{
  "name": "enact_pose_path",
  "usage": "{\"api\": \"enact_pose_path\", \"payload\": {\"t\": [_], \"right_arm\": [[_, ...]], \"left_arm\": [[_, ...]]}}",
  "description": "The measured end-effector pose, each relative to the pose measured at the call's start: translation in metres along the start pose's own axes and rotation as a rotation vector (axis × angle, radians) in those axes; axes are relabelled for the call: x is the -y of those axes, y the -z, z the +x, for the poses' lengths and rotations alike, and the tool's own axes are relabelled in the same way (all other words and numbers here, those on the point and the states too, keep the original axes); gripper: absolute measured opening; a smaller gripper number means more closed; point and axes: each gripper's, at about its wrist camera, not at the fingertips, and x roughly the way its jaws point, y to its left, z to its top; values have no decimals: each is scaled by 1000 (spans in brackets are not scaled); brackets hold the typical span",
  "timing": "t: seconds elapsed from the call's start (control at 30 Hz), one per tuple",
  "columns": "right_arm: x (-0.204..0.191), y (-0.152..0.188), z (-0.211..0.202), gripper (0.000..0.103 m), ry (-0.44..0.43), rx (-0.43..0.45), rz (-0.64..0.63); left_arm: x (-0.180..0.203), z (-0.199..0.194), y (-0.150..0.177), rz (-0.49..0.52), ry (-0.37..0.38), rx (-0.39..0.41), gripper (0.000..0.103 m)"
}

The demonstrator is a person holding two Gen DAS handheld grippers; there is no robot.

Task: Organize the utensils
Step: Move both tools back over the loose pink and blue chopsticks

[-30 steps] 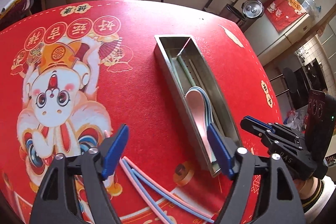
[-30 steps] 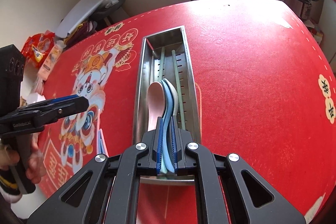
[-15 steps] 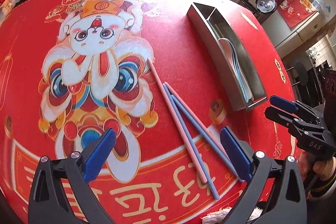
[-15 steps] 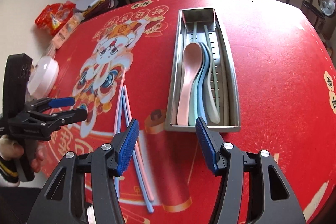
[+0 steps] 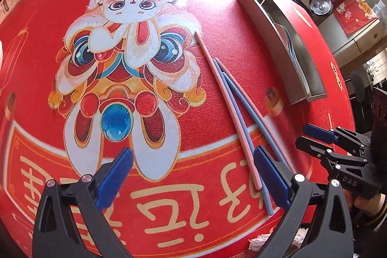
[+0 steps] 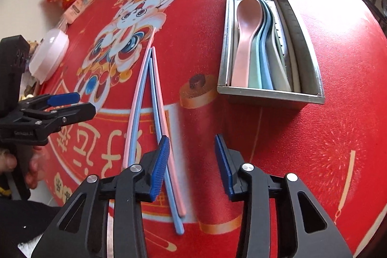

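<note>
The left gripper [image 5: 193,175] is spread wide and empty over the red tablecloth [image 5: 193,16]. The right gripper [image 6: 191,161] has just been closing but grips nothing, jaws apart. Four pink and blue chopsticks [image 6: 147,98] lie loose at centre left in the right view. The metal tray [image 6: 312,45] at upper right holds the spoons [image 6: 244,40]
</note>
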Motion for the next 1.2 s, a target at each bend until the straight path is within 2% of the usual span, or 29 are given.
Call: {"api": "enact_pose_path", "payload": {"t": [0.3,0.63,0.9,1.2], "right_arm": [[-18,-5,17,26,8,-9,-78],[-26,-10,26,25,28,-16,-120],[-18,-10,25,17,13,-9,-80],[-17,-10,24,16,30,-6,-81]], "left_arm": [[-6,1,2,-18,-22,8,97],[-9,0,2,-23,-26,6,97],[-7,2,1,-22,-22,1,97],[0,6,-3,-5,-23,-2,97]]}}
